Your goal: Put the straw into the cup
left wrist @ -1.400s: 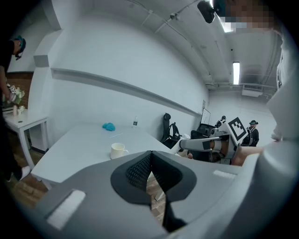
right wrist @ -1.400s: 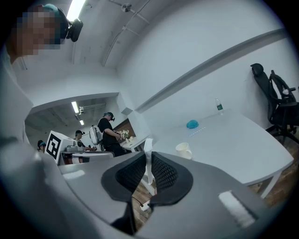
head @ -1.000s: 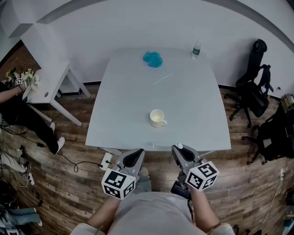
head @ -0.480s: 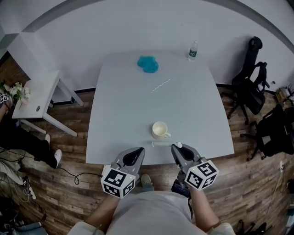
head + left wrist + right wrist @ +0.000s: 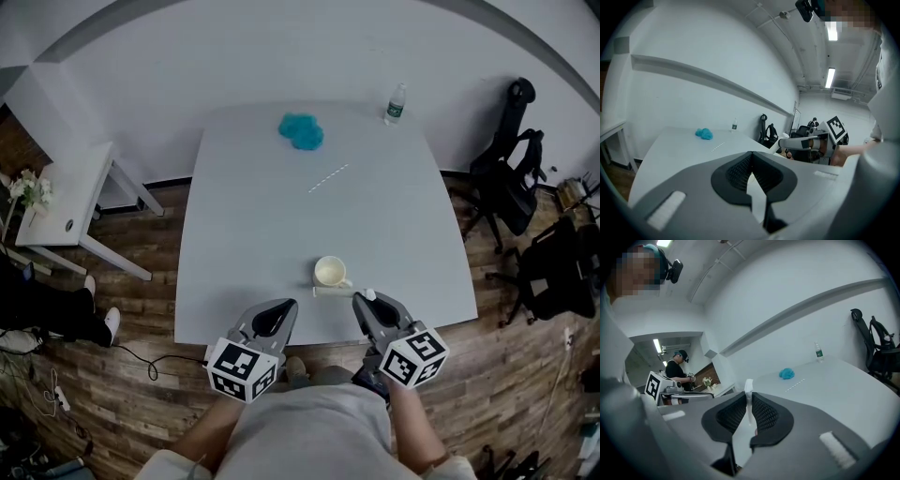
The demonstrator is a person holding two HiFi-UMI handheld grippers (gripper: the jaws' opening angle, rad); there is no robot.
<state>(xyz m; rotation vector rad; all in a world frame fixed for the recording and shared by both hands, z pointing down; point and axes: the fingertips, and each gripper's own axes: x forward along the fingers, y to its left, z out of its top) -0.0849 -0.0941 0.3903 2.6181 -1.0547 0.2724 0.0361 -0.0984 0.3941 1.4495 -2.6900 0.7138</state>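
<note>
1. Side table [image 5: 70, 192]: far left of the head view, apart from the main table [image 5: 253, 234].
2. Left gripper [image 5: 284, 309]: lower centre-left, over the near table edge. In the left gripper view its jaws meet at the tips with nothing between them.
3. Blue cloth [image 5: 301, 130]: upper centre, on the far part of the table.
4. Straw [image 5: 328, 177]: it lies flat and slanted just below and right of the cloth, well apart from both grippers.
5. Cup [image 5: 329, 271]: centre, upright near the front edge, with its handle to the right. A short white piece [image 5: 328, 292] lies just below it (what it is cannot be told).
6. Right gripper [image 5: 364, 302]: lower centre-right, just right of the cup. Its jaws are clamped on an upright white strip [image 5: 748, 386], which pokes above the pads.
7. Bottle [image 5: 395, 103]: upper right, at the far table edge.
8. Chair [image 5: 511, 178]: right edge.
</note>
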